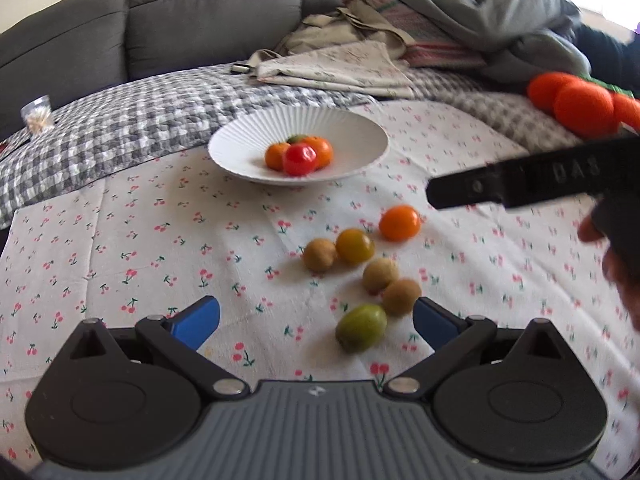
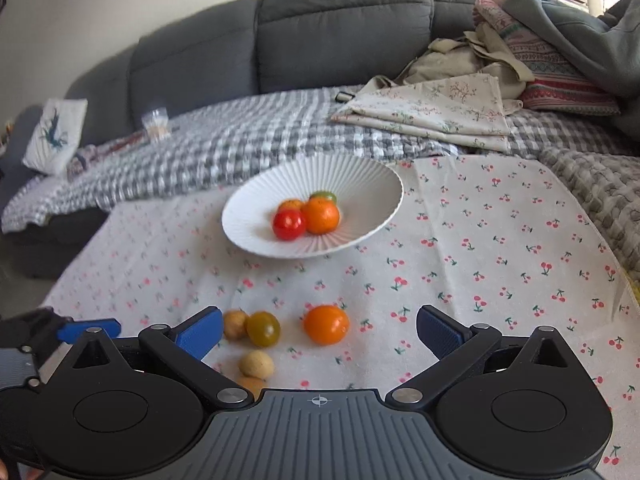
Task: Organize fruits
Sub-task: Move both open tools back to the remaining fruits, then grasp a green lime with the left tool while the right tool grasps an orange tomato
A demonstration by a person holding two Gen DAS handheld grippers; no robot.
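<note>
Step in hand: gathering loose fruit into the ribbed white bowl (image 2: 372, 184) — part done. The bowl holds a red tomato (image 2: 289, 222), two orange fruits and a green one behind.

Left on the cherry-print cloth (image 2: 500, 248): orange tomato (image 2: 326, 324), olive-yellow tomato (image 2: 263, 328), three tan, matte, rough-skinned round fruits, and a green fruit (image 1: 361, 326).

Right gripper (image 2: 319, 334): jaws spread, empty, orange tomato centred just ahead — likely the next pick.

Left gripper (image 1: 316, 320): jaws spread, empty, green fruit between the blue pads.

Next move: lower and close gently — the skins are smooth, glossy and round, so likely to roll or slip.
</note>
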